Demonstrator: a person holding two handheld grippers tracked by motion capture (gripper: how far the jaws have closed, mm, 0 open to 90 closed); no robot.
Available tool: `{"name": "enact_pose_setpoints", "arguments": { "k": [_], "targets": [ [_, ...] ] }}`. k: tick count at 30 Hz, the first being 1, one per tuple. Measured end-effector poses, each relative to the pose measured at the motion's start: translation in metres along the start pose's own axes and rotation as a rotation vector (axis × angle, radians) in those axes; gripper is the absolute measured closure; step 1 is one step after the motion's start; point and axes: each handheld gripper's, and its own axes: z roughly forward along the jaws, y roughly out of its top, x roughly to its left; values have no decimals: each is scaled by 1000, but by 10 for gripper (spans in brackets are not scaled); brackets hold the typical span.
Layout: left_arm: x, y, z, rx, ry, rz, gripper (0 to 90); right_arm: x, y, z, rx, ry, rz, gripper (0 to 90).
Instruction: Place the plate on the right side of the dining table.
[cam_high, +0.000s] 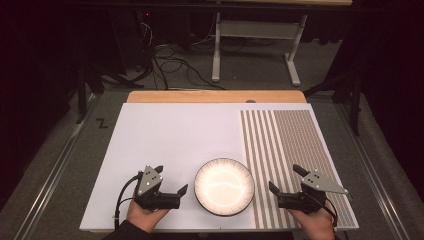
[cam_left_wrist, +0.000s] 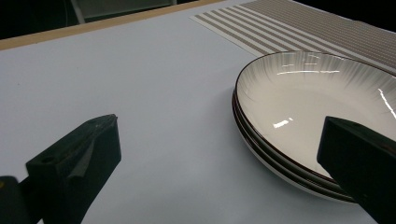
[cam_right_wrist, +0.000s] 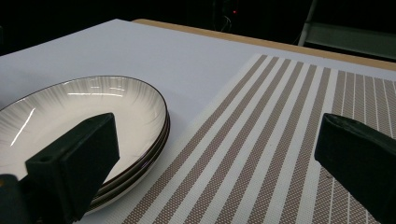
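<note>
— Where are plates (cam_high: 224, 186) now?
— Stacked near front edge of white board (cam_high: 170, 140), about in middle between both grippers. Right rim of stack touching, or just over, edge of striped mat (cam_high: 292, 145). In the left gripper view, three dark rims seen one above other, so stack of perhaps three; exact count hard to tell. Top plate white inside, with fine ribbed lines toward thin dark rim, and bright reflections on glaze.

— And left gripper (cam_high: 171, 183)?
— Held in hand (cam_high: 145, 215) just left of plates, low over board, pointing toward stack. Jaws spread wide, nothing between them but bare board. In its own view, one jaw in front of near rim of stack; whether touching, cannot tell. From above, small gap seen between jaw tip and rim.

— Right gripper (cam_high: 285, 179)?
— Mirror picture on other side. Held in hand (cam_high: 317, 225) over striped mat, just right of plates. Jaws wide apart too, gripping nothing. In its own view, one jaw in front of plates, other over brown stripes.

— Anything inside top plate?
— Nothing seen, only reflections.

— Around table?
— Board lying on wooden top (cam_high: 215, 96), with light strip of wood showing at far edge. Behind that, dark floor with cables (cam_high: 170, 62) and grey frame of another table (cam_high: 255, 35).

— So plates held by anybody?
— No. Resting on board, apart from both grippers as far as high view shows.
</note>
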Motion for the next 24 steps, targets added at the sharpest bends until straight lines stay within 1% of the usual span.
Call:
{"name": "enact_pose_setpoints", "arguments": {
  "k": [1, 3, 4, 8, 10, 14, 16, 17, 18, 20, 22, 24],
  "targets": [
    [0, 0, 0, 0, 3, 7, 6, 0, 0, 0, 0, 0, 0, 6],
    [0, 1, 0, -5, 3, 3, 8, -1, -1, -1, -1, -1, 6, 8],
    [1, 1, -1, -8, 6, 3, 9, -1, -1, -1, -2, -1, 0, 8],
    [2, 1, -1, -6, 0, 0, 10, -1, -1, -2, -8, -1, 7, 8],
    [2, 0, -1, -1, -3, 6, 16, -1, -1, -1, -2, 2, 9, 10],
    [2, 1, -1, -6, 0, 3, 17, 1, -2, 0, 0, 7, 3, 27],
    [2, 1, -1, -5, 0, 3, 16, 1, -2, -2, -4, 8, -5, 107],
    [2, 1, -1, 1, -3, 3, 16, 1, -2, -2, -4, 8, -5, 107],
    [2, 1, 0, 7, -8, 1, 16, 1, -2, -2, 0, 9, -6, 140],
    [2, 1, 0, 6, -5, 2, 16, 2, -1, -2, 11, 19, 0, 182],
    [2, 1, 0, 8, -2, 5, 17, 3, -1, -2, 8, 17, -9, 190],
    [2, 1, 0, 9, -4, 5, 17, 4, 0, -2, 10, 22, -13, 217]
  ]
}}
